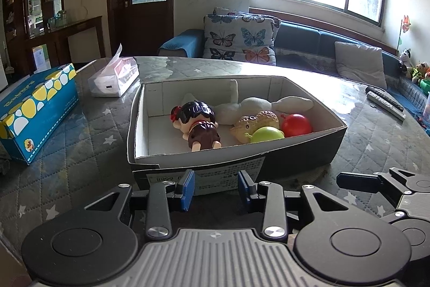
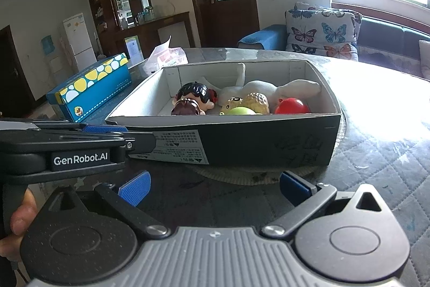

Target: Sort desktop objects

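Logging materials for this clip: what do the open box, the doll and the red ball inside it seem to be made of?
Open box: cardboard, matte dark outside, white inside, with folded seams and a printed label.
Doll: apparently hard moulded plastic; the black hair shows glossy highlights.
Red ball: smooth, shiny plastic or rubber; which one cannot be told.

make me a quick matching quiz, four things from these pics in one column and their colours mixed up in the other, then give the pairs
Things:
1. round toy at the box's right end
2. doll's hair
3. long plush animal
4. spotted tissue box

Colours:
A. white
B. blue with yellow and white dots
C. red
D. black

Pairs: 1-C, 2-D, 3-A, 4-B
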Available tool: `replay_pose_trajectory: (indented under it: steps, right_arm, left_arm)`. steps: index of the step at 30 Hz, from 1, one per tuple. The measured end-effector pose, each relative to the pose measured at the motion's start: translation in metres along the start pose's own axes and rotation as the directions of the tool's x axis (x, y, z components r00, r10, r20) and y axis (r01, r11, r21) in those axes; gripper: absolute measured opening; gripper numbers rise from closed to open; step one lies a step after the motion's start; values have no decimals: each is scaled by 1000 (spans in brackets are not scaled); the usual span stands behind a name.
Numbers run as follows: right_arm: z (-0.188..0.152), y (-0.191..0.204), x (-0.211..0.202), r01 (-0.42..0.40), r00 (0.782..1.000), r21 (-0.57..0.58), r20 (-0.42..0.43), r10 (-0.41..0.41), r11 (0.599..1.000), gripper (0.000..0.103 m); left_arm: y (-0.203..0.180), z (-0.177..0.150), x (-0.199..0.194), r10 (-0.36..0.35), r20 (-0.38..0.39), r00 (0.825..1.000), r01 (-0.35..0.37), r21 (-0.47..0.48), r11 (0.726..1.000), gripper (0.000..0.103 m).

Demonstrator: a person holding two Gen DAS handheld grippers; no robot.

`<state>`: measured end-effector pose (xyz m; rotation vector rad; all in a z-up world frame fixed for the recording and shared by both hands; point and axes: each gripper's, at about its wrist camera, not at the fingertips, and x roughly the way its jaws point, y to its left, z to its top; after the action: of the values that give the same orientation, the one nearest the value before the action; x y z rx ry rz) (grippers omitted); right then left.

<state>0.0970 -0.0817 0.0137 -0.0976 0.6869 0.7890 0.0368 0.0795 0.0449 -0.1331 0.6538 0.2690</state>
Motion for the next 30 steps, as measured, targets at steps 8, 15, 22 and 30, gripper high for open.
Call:
replay_pose_trajectory:
  steps: [8,15,22,30]
  right_arm:
    - [5,-5,7,3,1000,5,-11,-3,1000,103]
    - [10,-11,13,6,1000,11,-23,-6,1000,103]
    - [12,-13,19,6,999,10,-37,-5,1000,103]
    - [12,-14,23,10,999,11,-51,-9,1000,103]
  left_arm:
    - [-3,4,8,12,-21,1000,-11,6,1000,38]
    - [-7,6,13,12,-35,999,-12,13,1000,37]
    - [-5,9,20,13,-53,999,-12,9,1000,37]
    - [-5,9,24,4,-72,997,-4,-3,1000,37]
